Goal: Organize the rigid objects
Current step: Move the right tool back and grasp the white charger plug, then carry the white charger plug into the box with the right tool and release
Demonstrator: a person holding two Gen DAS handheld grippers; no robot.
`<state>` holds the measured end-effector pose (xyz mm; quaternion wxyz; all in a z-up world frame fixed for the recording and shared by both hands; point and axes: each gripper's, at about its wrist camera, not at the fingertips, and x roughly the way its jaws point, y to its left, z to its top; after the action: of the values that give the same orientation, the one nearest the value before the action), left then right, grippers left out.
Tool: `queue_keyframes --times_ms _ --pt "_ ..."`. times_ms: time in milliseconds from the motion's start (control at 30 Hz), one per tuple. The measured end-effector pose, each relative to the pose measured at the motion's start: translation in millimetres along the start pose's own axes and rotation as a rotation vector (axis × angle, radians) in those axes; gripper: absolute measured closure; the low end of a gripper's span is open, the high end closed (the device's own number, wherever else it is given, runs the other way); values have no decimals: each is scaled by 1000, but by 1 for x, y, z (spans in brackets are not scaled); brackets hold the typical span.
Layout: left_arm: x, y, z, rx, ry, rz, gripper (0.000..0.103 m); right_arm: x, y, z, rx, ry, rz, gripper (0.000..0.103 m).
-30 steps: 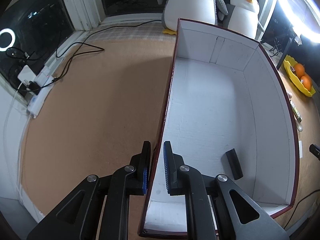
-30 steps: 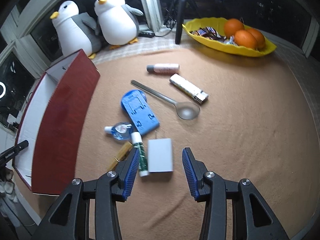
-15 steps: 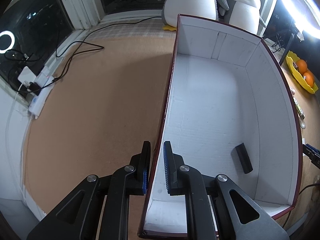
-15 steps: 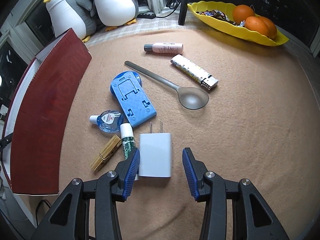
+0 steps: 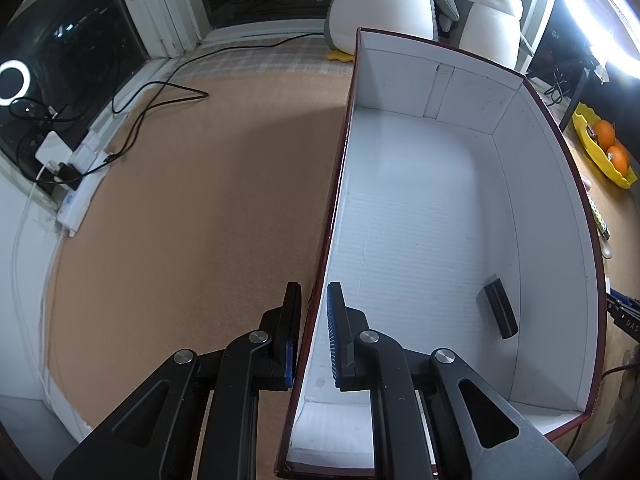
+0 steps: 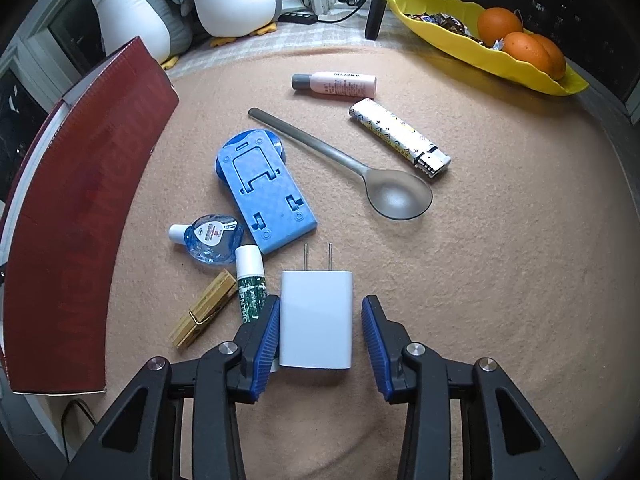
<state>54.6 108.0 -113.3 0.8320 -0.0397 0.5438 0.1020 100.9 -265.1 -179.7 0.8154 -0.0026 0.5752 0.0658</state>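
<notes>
Your left gripper (image 5: 314, 328) is clamped on the near side wall of the dark red cardboard box with the white inside (image 5: 420, 220), one blue-padded finger outside the wall and the other inside, both pressing the thin board between them. On the box floor, close to the far side wall, lies a small black rectangular block (image 5: 500, 311), the only thing in there. Your right gripper (image 6: 318, 338) points down at the tan felt mat (image 6: 500, 280) with the white two-pronged wall charger (image 6: 316, 316) between its fingers; its jaws have just been closing, the left pad is touching the charger's side, while a narrow gap shows between the right pad and the other side, so the charger is not gripped. The charger lies flat, prongs pointing away from you. Just left of it sits a small green tube with a white cap (image 6: 250, 284), partly under your left finger, and beside that a wooden clothespin (image 6: 204, 310). Further out lie a clear blue droplet-shaped bottle (image 6: 210, 238), a blue plastic phone stand (image 6: 264, 192), a grey long-handled spoon (image 6: 348, 166), a white patterned lighter (image 6: 400, 138) and a pink bottle with a grey cap (image 6: 336, 85). The red box stands at the mat's left edge in this view
</notes>
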Motion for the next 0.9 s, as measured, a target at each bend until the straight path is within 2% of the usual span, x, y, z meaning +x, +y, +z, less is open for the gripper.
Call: queue_keyframes --times_ms 267,567,900 --pt "0 1 0 -15 -11 -18 93 -3 1 -1 -6 -14 -22 71" --pt "-1 4 -2 -29 -25 -49 93 -42 5 0 7 -92 -23 71" --pt "-9 9 -7 -39 -59 -87 93 -96 59 9 -77 -191 64 71"
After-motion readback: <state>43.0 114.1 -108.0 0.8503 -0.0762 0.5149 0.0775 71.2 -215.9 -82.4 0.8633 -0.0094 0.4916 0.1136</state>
